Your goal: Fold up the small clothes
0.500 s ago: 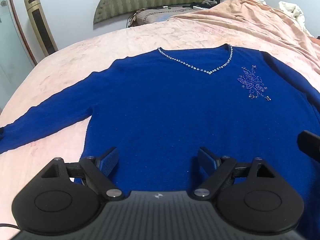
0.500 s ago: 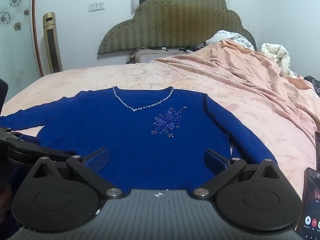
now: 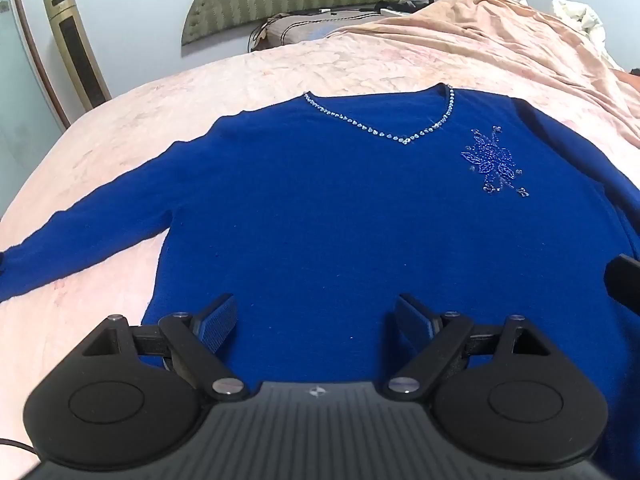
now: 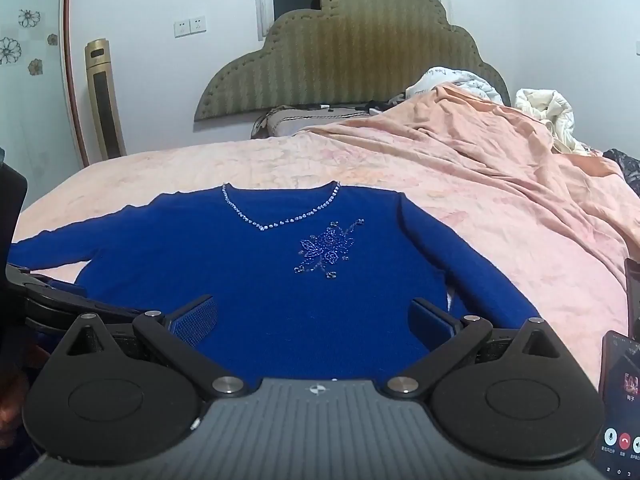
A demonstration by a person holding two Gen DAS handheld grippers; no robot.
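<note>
Sweater (image 3: 320, 220) flat on the bed (image 3: 280, 68), front up, beaded neckline at the far end and hem nearest the cameras, so its long axis runs straight away from both claws. Left claw (image 3: 316, 322) hangs over the hem, tipped down toward the cloth, jaws spread wide with nothing between them; the pads look close to the knit, but I can't tell whether they touch. Right claw (image 4: 314, 318) is wide open too, empty, poised over the hem on the other side of the body and looking up the sweater at a shallower tilt. Left sleeve (image 3: 80, 236) stretches out to the left onto bare bedspread, well apart from the body; right sleeve (image 4: 472, 276) angles down along the right edge, ending near the right claw's outer finger. A phone (image 4: 620, 408) lies just beside that claw. Judging by this layout, each claw is nearest its own hem corner and sleeve, so a first fold would likely start with a side or sleeve brought across the long axis. Nothing gripped yet.
</note>
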